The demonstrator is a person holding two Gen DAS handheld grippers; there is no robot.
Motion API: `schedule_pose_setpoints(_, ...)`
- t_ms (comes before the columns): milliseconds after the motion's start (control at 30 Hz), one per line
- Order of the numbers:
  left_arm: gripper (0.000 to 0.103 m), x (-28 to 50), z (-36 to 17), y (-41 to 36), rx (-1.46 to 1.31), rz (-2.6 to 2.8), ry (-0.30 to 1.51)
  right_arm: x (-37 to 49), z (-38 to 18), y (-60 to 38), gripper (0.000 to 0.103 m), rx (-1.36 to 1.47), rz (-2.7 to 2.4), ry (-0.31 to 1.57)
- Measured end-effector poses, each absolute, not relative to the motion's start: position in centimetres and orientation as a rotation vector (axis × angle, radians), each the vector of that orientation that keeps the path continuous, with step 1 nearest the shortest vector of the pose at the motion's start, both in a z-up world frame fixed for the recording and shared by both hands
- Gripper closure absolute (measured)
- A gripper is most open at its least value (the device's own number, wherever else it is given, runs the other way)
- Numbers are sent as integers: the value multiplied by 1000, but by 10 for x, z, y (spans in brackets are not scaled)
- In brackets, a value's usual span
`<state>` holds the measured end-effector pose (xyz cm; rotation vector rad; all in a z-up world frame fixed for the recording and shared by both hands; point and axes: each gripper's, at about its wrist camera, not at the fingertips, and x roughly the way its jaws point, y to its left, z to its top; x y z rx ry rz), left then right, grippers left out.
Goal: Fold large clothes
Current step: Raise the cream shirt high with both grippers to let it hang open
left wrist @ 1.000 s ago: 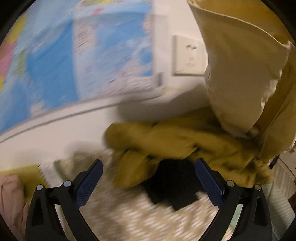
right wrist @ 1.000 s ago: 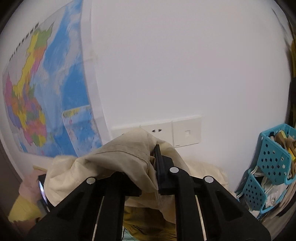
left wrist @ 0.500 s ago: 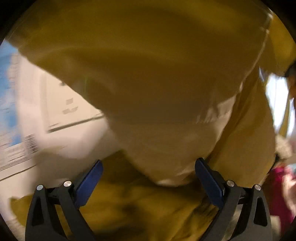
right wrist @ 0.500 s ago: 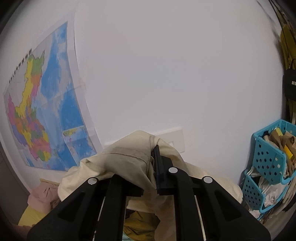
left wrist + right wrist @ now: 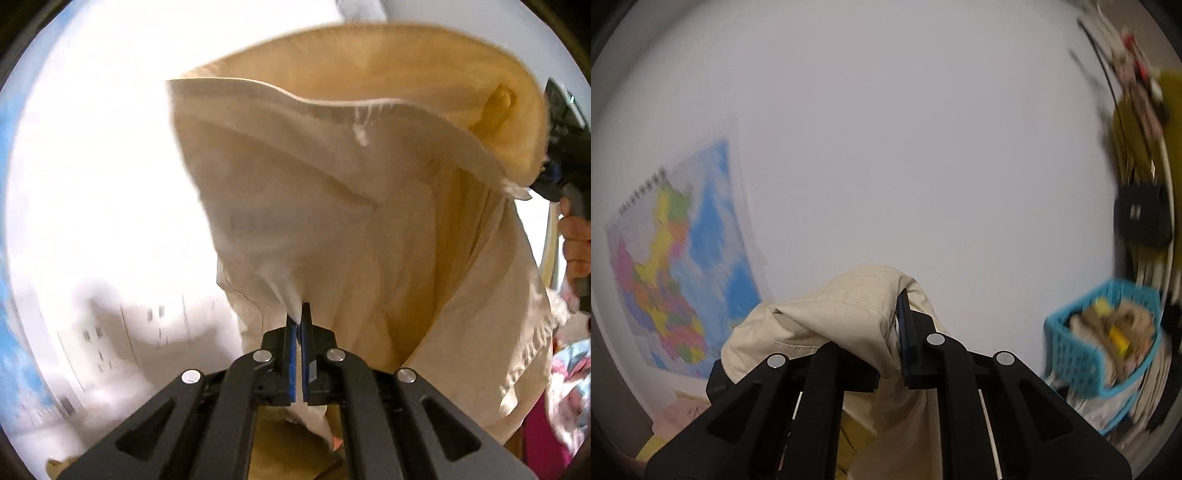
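A large cream garment (image 5: 369,206) hangs in the air and fills most of the left wrist view. My left gripper (image 5: 298,321) is shut on a low fold of it. My right gripper (image 5: 892,332) is shut on another part of the same cream garment (image 5: 831,317), which bunches over its left finger. The right gripper also shows in the left wrist view (image 5: 561,147) at the far right, held by a hand, gripping the garment's upper edge.
A white wall with sockets (image 5: 155,325) is behind. A colourful map (image 5: 676,258) hangs at left. A blue basket (image 5: 1108,336) with clutter sits at right. Other yellow and pink clothes (image 5: 672,421) lie below.
My left gripper was open over the clothes pile; it has moved up and shut on the cream garment. My right gripper has lifted the garment higher.
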<state>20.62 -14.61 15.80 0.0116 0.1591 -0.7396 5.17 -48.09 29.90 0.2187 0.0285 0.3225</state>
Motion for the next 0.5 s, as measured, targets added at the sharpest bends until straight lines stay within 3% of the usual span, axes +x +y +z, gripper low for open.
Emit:
schedule_pose_setpoints(133,100,145,203,-120,-15,-761,27,-6,345,-471,95,155,359,-70)
schedule_pose_setpoints(200,89,113,213,-106,-2,-788,-31,-36,367,-464,95,139,369,-112)
schedule_pose_setpoints(267,8,82,210,-90,27,-784,-93,-59,380,-458,95,130,400,-129)
schedule_pose_setpoints(333,8,50,191,-74,42,-819,-116,-79,387,-447,95,98,407,-143)
schedule_pose_setpoints(500,7,11,135,-74,72,-892,19,-116,379,-423,96,76,486,-124)
